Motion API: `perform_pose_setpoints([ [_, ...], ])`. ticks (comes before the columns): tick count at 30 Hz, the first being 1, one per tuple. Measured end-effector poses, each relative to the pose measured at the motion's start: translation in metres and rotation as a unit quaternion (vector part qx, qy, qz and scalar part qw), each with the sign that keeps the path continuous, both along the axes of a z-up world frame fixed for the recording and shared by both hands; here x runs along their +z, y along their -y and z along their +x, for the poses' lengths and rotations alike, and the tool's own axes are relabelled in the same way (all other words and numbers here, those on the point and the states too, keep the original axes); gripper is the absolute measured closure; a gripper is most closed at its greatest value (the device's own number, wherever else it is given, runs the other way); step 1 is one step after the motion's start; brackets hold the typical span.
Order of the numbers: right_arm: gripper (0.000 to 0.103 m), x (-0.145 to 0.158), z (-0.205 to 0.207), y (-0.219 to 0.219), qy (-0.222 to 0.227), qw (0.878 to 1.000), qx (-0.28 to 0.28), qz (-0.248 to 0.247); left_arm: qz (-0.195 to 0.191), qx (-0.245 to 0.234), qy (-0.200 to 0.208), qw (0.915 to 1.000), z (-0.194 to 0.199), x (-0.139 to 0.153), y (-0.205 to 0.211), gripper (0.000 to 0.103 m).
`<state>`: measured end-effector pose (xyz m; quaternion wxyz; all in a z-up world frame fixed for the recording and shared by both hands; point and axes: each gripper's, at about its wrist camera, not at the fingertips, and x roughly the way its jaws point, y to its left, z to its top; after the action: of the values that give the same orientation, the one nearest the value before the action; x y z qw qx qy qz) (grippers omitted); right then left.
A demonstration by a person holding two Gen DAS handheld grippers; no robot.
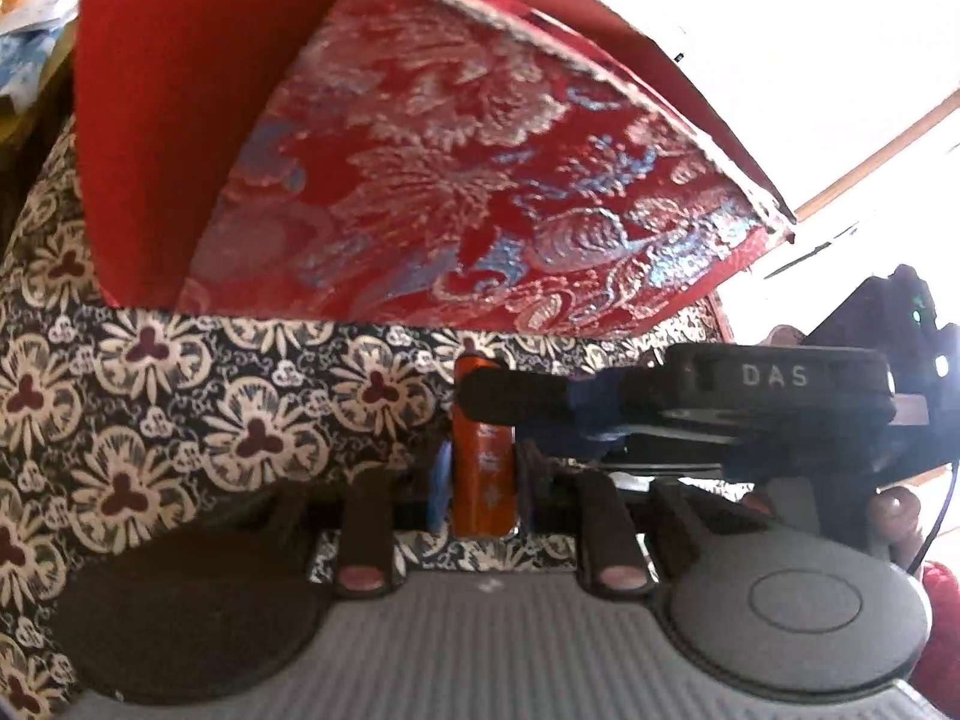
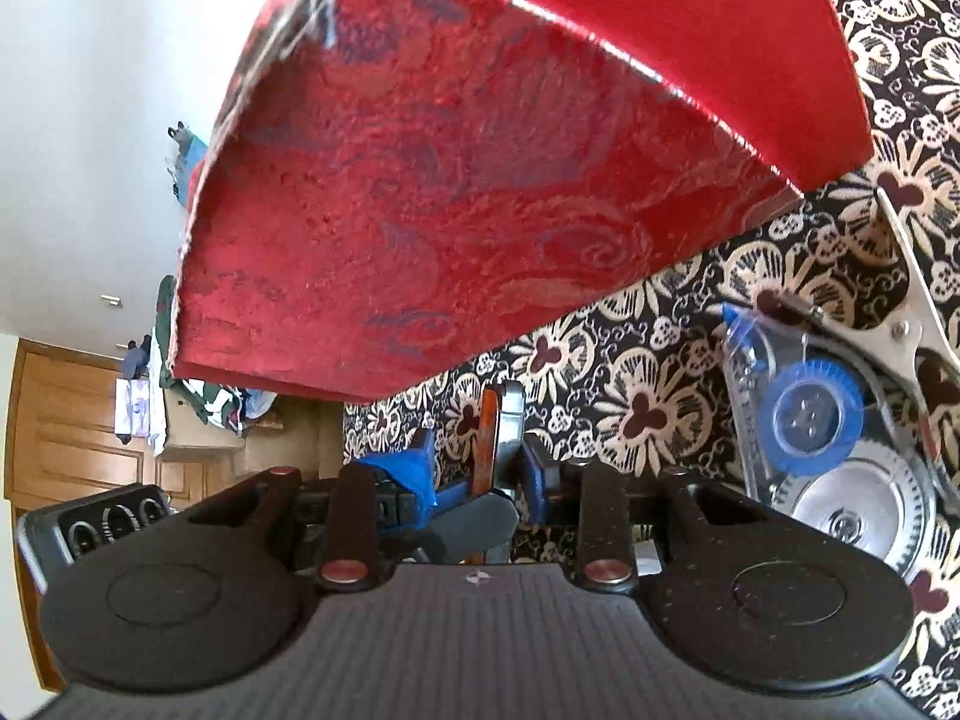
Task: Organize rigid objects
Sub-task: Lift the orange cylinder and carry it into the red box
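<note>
A slim orange object with white print stands upright between the blue-taped fingers of my left gripper, which is shut on it. My right gripper reaches in from the right, and its black fingertip lies across the object's top. In the right wrist view the orange object appears edge-on between the fingers of my right gripper. A gap shows on its left side, so these jaws stand open. A red brocade box with a raised lid sits just behind; the box also fills the right wrist view.
Everything rests on a dark cloth with cream flowers. A clear tape dispenser with a blue wheel and a metal clip lie to the right. A wooden cabinet and piled clothes stand beyond the cloth's edge.
</note>
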<state>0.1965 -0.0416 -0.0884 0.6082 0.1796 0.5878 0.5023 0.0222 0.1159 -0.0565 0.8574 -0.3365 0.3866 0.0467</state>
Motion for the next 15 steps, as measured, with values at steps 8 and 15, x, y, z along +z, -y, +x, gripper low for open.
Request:
perform_pose_setpoints([
  [8,0.102,0.044,-0.018,0.018,0.037,0.999,-0.017,0.016,0.047,-0.043,0.018,0.9978,-0.002,0.039,0.032,0.085],
  [15,0.103,0.116,-0.02,0.034,0.129,0.99,-0.032,0.052,0.07,-0.076,0.078,0.9916,0.004,0.092,0.048,0.085],
])
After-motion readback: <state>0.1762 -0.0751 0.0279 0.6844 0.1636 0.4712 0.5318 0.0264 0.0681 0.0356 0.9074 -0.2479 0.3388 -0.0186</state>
